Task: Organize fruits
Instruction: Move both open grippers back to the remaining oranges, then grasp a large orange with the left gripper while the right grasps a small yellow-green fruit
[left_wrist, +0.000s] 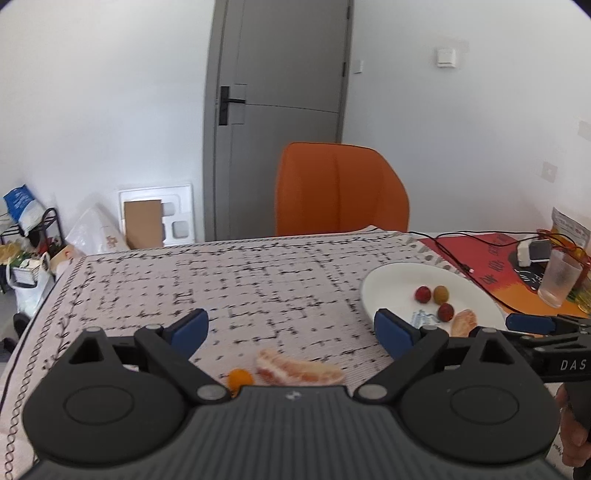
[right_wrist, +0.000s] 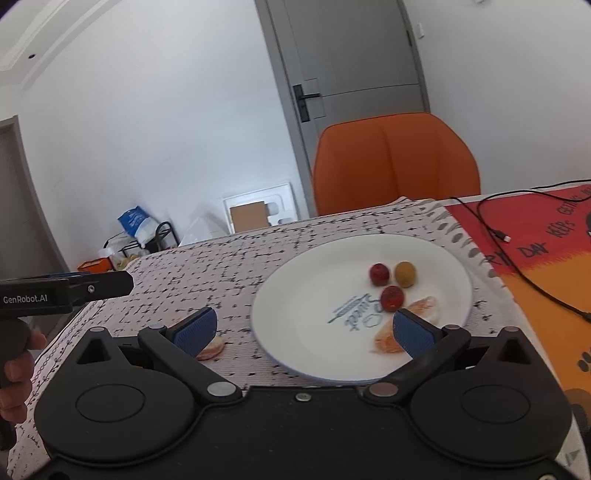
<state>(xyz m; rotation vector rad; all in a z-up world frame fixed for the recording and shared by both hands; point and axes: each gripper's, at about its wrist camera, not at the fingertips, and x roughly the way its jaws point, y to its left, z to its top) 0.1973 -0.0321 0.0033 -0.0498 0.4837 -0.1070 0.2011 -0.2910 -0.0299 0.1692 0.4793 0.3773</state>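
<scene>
My left claw (left_wrist: 291, 328) is spread wide over a citrus wedge (left_wrist: 299, 369) and small orange fruit (left_wrist: 239, 377) on the surface (left_wrist: 221, 280). My right claw (right_wrist: 304, 328), likewise spread, hangs above the plate (right_wrist: 314, 280) holding three berries (right_wrist: 392, 296) and, seemingly, two wedges (right_wrist: 386, 341).

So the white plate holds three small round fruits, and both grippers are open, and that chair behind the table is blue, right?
Not quite: the chair is orange, as the right wrist view shows. The rest holds: the white plate has three small round fruits, and the left gripper and right gripper are both open.
</scene>
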